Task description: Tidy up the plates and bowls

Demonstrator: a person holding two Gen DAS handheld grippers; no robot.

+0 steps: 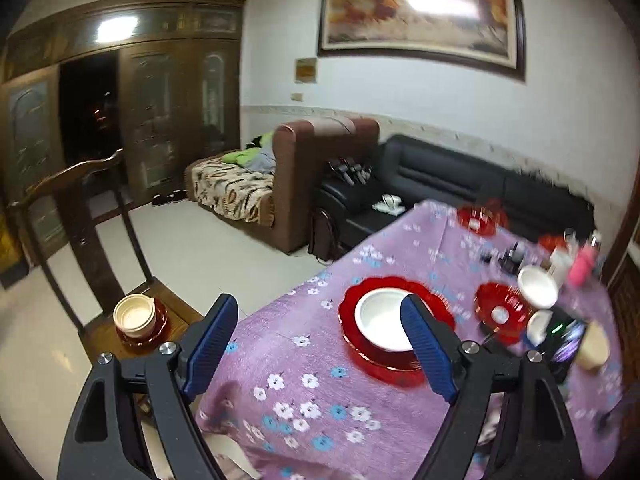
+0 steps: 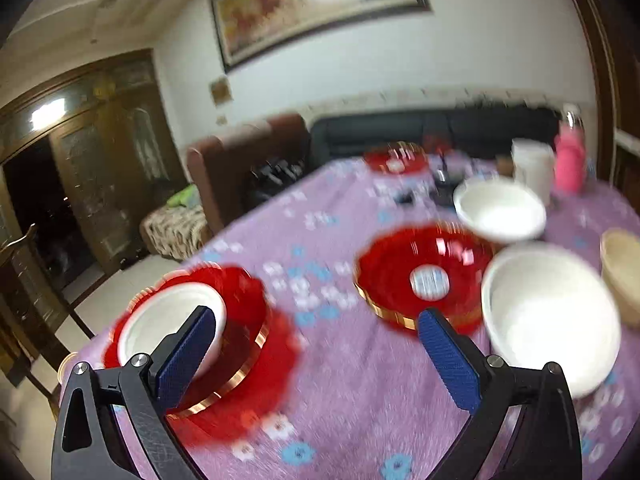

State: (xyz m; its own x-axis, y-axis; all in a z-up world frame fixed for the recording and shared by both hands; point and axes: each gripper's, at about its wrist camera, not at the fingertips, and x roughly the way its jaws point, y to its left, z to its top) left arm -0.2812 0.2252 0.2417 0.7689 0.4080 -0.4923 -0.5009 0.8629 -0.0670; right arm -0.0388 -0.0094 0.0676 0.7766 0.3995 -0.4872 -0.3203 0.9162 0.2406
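Red plates set the measure of progress: one red plate near the desk edge already carries a white bowl, and on a chair beside the desk a cream bowl sits on another red plate. Unpaired are a second red plate, a far red plate, two loose white bowls and a beige bowl. Both the left tool and right tool are spread wide, holding nothing. I judge roughly half remains.
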